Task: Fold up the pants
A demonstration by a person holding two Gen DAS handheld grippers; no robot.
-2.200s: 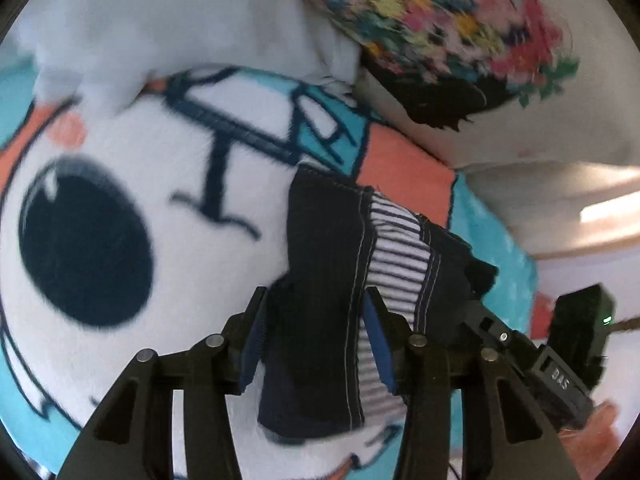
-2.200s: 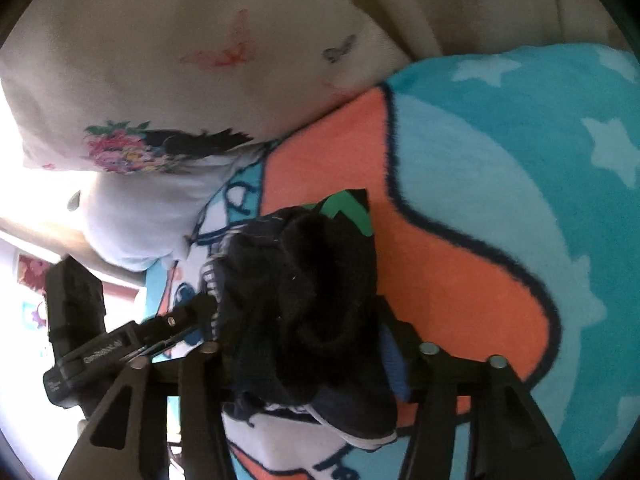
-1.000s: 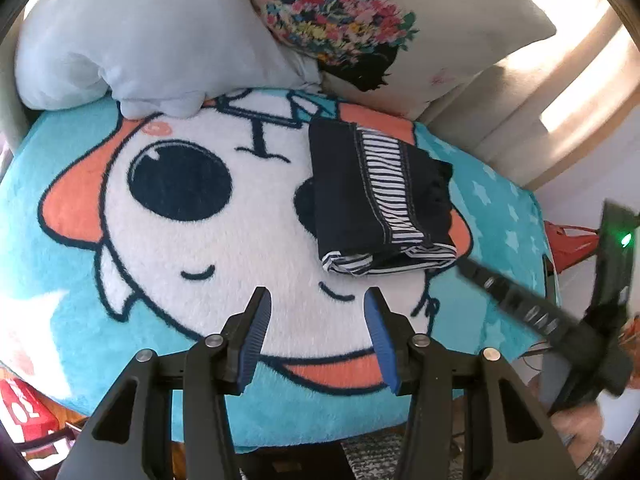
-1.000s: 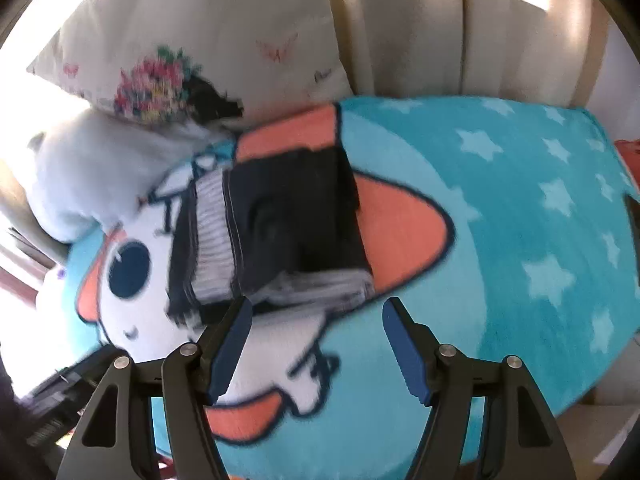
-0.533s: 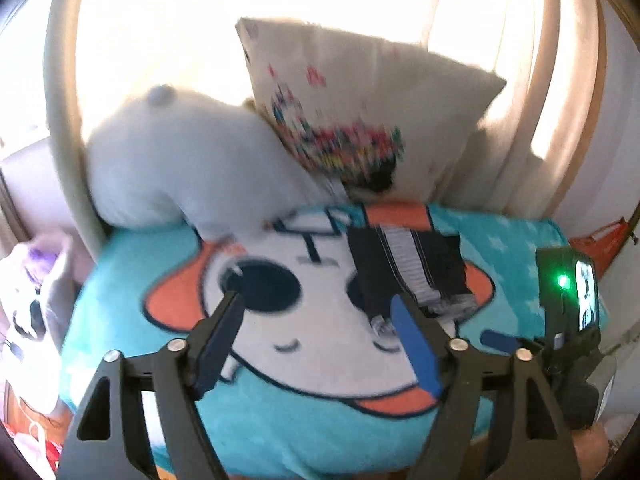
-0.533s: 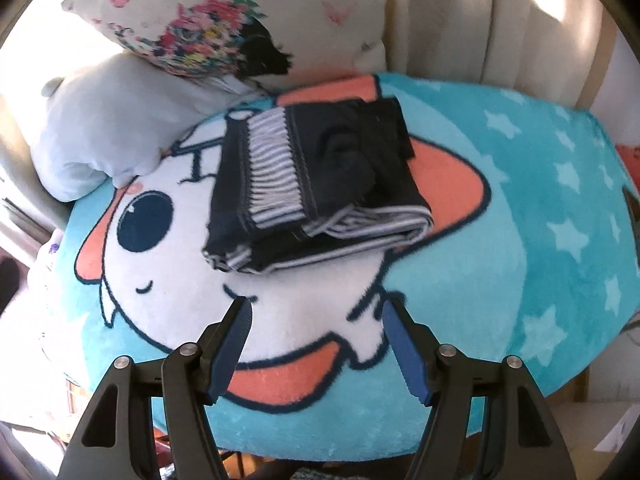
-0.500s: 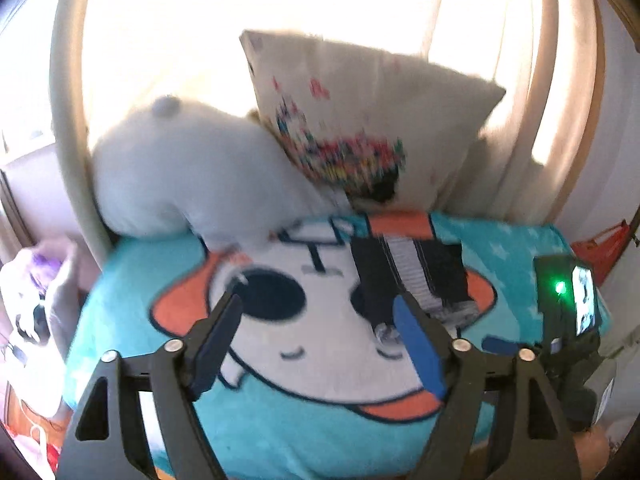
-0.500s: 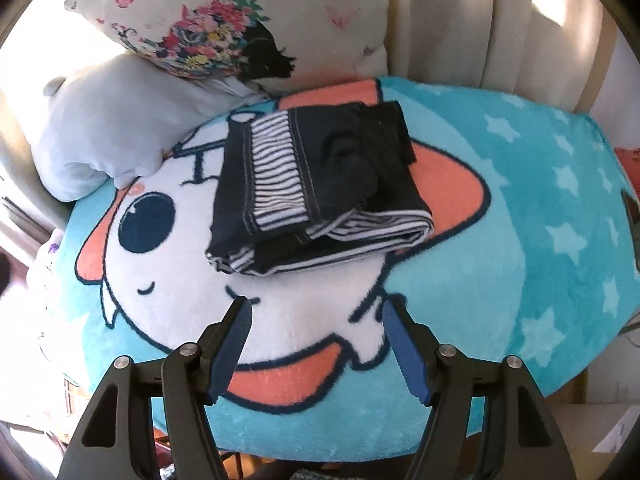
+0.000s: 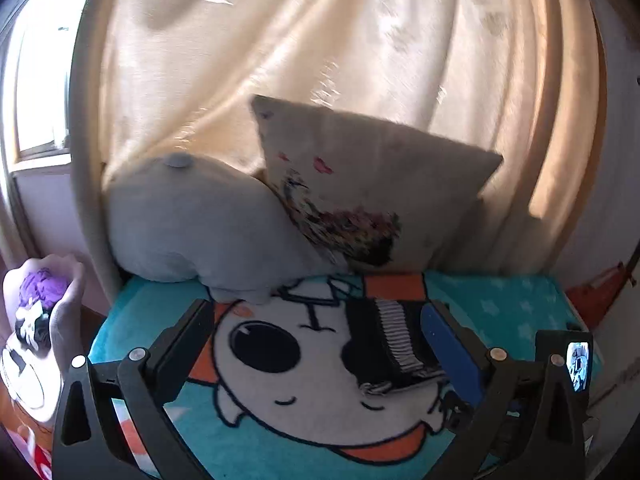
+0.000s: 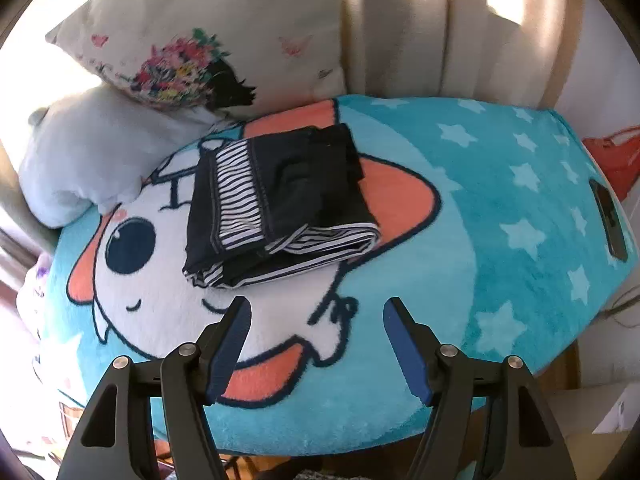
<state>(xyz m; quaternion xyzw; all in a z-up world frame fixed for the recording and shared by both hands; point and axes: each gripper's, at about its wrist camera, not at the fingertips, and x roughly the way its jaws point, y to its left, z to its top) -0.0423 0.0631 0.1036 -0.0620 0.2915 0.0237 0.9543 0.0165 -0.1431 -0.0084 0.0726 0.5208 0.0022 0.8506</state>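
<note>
The dark pants with striped panels (image 10: 280, 204) lie folded in a compact stack on the teal cartoon blanket (image 10: 500, 208). In the left wrist view the pants (image 9: 388, 340) show small, far ahead between the fingers. My left gripper (image 9: 320, 344) is open wide and empty, held well back from the bed. My right gripper (image 10: 316, 336) is open and empty, above the blanket's front edge, a short way in front of the pants.
A floral cushion (image 10: 192, 48) and a pale grey pillow (image 10: 84, 148) lean against the cream curtain (image 9: 320, 60) behind the pants. A dark phone-like object (image 10: 608, 220) lies at the blanket's right edge. A plush toy (image 9: 36, 320) sits left of the bed.
Both grippers let go of the pants and pulled back from the bed. The left one has moved furthest back and opened wider. The pants lie still.
</note>
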